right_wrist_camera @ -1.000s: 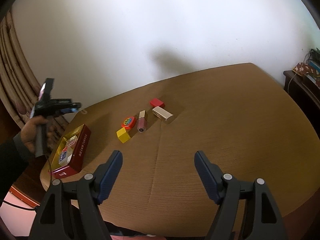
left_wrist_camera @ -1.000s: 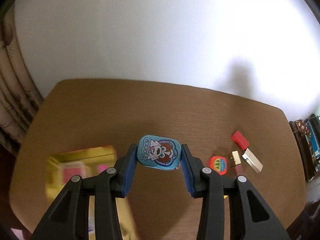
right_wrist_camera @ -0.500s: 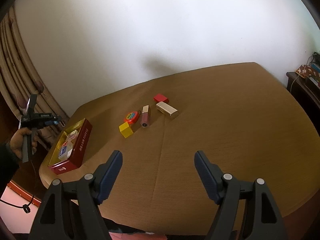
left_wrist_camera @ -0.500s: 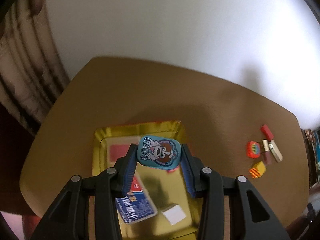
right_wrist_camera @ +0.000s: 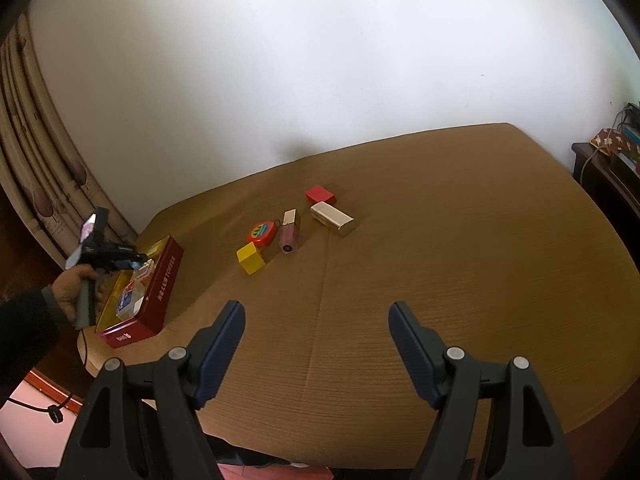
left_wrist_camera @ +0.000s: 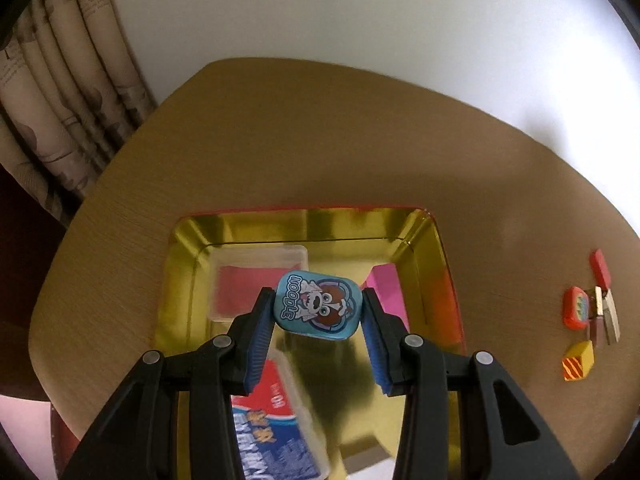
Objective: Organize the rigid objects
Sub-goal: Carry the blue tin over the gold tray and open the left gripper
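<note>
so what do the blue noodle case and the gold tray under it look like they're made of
The blue Noodle case, held in the left tongs, looks like printed tin: glossy rounded edges, though hard plastic is possible. The gold tray looks like metal or foil-lined card: its walls mirror the contents.

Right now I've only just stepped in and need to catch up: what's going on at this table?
A person is sorting small items into a red box with a gold lining. The left gripper is shut on a blue cartoon tin, held above the box's inside, not yet released. The right gripper hangs open over the table, holding nothing. A yellow block, orange disc, pink tube, gold case and red block lie on the table.
</note>
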`<state>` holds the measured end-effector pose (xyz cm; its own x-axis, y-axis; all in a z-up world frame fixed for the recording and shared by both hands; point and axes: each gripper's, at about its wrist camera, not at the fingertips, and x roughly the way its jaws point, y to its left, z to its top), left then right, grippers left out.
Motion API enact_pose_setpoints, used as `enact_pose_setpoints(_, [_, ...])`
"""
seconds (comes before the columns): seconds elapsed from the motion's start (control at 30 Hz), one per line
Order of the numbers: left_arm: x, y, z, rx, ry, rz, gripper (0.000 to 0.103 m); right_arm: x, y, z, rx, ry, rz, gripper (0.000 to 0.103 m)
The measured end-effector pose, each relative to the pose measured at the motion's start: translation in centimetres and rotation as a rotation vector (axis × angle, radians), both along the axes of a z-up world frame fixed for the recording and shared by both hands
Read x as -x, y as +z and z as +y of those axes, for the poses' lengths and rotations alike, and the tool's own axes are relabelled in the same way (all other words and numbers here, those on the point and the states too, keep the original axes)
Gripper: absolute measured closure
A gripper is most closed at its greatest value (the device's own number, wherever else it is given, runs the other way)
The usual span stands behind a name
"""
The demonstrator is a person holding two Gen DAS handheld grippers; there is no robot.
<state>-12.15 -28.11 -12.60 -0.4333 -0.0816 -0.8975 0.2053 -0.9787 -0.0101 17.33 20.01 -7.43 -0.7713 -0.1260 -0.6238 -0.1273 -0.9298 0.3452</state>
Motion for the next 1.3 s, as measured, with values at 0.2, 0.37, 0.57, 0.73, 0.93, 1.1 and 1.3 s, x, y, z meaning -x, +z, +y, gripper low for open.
enact_pose_setpoints(0.2, [1.0,-1.1,1.2,-0.005,0.007,-0.011,0.064,0.2,0.0,0.3,0.008,-0.007,0.001,0.027])
enact_pose_setpoints(0.37, [1.7,-1.3,1.4,-0.024,0.022,-0.002,0.064,0.2,0.1,0.5,0.013,-0.005,0.003,0.027])
enact_pose_setpoints(0.57, [1.8,-1.2,0.2,-0.220,0.016,0.045,0.064,0.1,-0.1,0.8,0.019,-0.006,-0.009,0.027])
enact_pose_setpoints(0.73, [1.9,-1.2,-1.2,-0.110,0.068,0.041,0.064,0.2,-0.1,0.7,0.023,-0.006,-0.010,0.027])
enact_pose_setpoints(0.93, [2.5,-1.2,-0.4,-0.083,0.046,0.034,0.064,0.3,0.1,0.3,0.017,0.002,-0.010,0.027])
enact_pose_setpoints(1.1, [2.9,-1.8,0.9,-0.099,0.030,0.015,0.064,0.2,-0.1,0.4,0.019,-0.001,-0.016,0.027])
enact_pose_setpoints(1.3, [2.4,-2.8,0.5,-0.104,0.070,0.001,0.064,0.2,0.0,0.5,0.024,0.002,-0.011,0.027])
